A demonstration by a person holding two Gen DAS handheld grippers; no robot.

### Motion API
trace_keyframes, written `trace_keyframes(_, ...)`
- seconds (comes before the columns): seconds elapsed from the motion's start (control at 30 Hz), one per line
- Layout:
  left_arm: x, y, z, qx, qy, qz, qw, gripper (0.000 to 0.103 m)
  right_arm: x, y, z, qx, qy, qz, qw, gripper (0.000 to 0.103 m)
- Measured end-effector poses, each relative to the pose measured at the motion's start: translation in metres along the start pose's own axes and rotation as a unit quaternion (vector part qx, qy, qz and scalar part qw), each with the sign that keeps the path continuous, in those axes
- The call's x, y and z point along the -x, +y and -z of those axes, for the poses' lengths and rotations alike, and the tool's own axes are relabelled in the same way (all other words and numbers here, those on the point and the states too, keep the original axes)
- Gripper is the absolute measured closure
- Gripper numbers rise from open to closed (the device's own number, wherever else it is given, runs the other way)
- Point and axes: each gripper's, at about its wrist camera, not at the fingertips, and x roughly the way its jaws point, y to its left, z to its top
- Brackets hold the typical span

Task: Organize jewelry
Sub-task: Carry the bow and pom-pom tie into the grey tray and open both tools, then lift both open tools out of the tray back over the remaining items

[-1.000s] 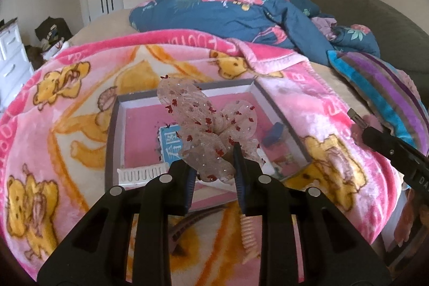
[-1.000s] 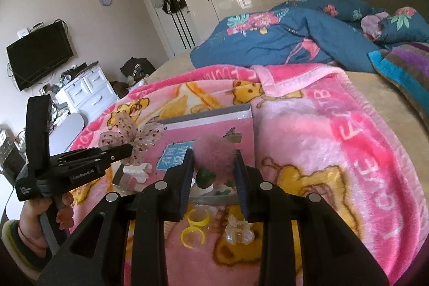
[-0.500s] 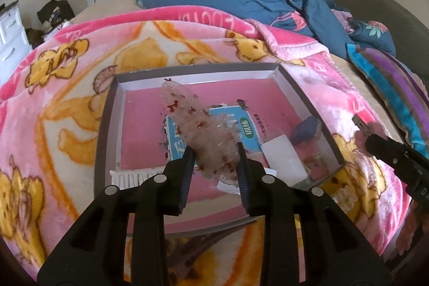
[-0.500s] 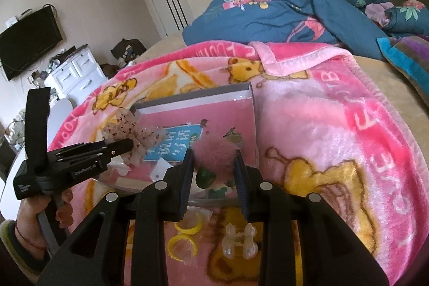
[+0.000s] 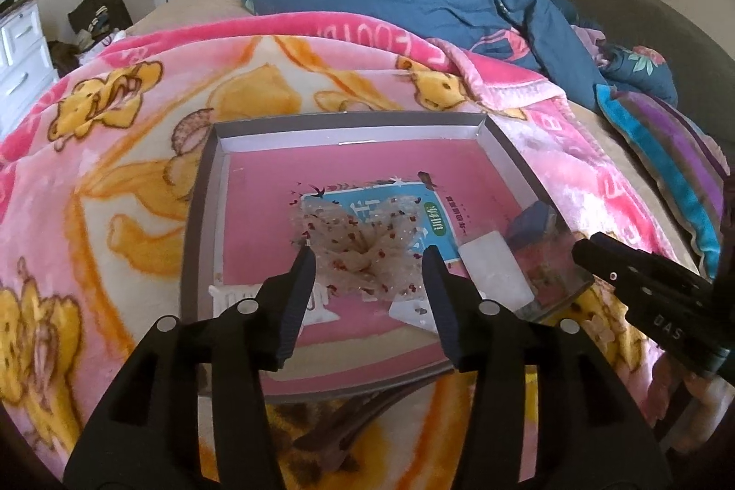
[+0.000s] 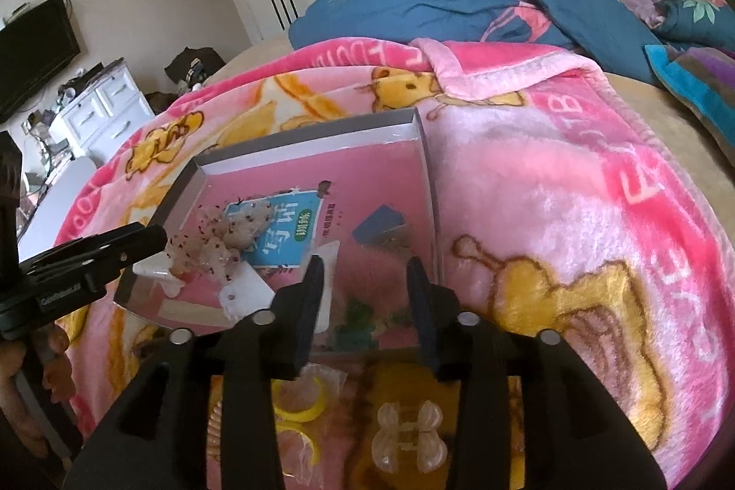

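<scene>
A grey box (image 5: 197,214) with a pink floor lies on the pink blanket; it also shows in the right wrist view (image 6: 425,150). My left gripper (image 5: 370,260) is open, and a sheer spotted bow (image 5: 367,244) lies on the box floor between its fingertips. The bow also shows in the right wrist view (image 6: 220,237). My right gripper (image 6: 363,274) is open and empty over the box's near right corner. The pink pompom is not visible there; a green piece (image 6: 360,320) lies below the jaws.
In the box lie a blue card (image 5: 413,210), a white comb (image 5: 229,295), a white rectangle (image 5: 494,269) and a blue clip (image 6: 379,221). On the blanket in front are yellow rings (image 6: 298,402), a clear claw clip (image 6: 409,439) and a brown hair clip (image 5: 349,425).
My left gripper came down into the box and opened, letting go of the bow. My right gripper opened too and no longer holds the pink pompom.
</scene>
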Motion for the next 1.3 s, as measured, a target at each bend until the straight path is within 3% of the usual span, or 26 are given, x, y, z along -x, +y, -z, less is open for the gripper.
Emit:
trace_keyframes(0.03,0.001,0.000,0.000,0.001,-0.001,0.000,1.0000,0.061,0.002,0.000,0.001,-0.003,-0.004,0.001,1.000,0.047)
trace_keyframes(0.07,0.004,0.001,0.000,0.001,-0.002,0.001,1.0000,0.057,0.005,-0.001,0.001,-0.006,-0.007,0.003,1.000,0.043)
trace_keyframes(0.17,0.010,0.001,0.000,0.007,-0.004,0.001,1.0000,0.048,0.016,-0.002,0.000,-0.010,-0.019,0.002,1.000,0.040)
trace_keyframes(0.3,0.021,0.000,0.002,0.008,-0.009,0.001,0.9999,0.041,0.036,-0.005,0.001,-0.020,-0.035,-0.003,0.999,0.028)
trace_keyframes(0.67,0.065,0.010,0.003,0.039,-0.042,0.007,0.9984,0.018,0.087,-0.001,0.003,-0.015,-0.065,-0.013,0.998,0.026)
trace_keyframes(1.1,0.108,0.004,0.008,0.034,-0.069,0.014,0.9970,0.013,0.127,0.014,0.002,-0.002,-0.090,-0.021,0.996,0.026)
trace_keyframes(1.2,0.118,0.003,0.010,0.033,-0.075,0.014,0.9966,0.013,0.140,0.015,0.001,-0.005,-0.104,-0.023,0.994,0.017)
trace_keyframes(1.3,0.129,0.004,0.013,0.037,-0.081,0.018,0.9959,0.013,0.151,0.018,0.002,-0.002,-0.112,-0.021,0.993,0.017)
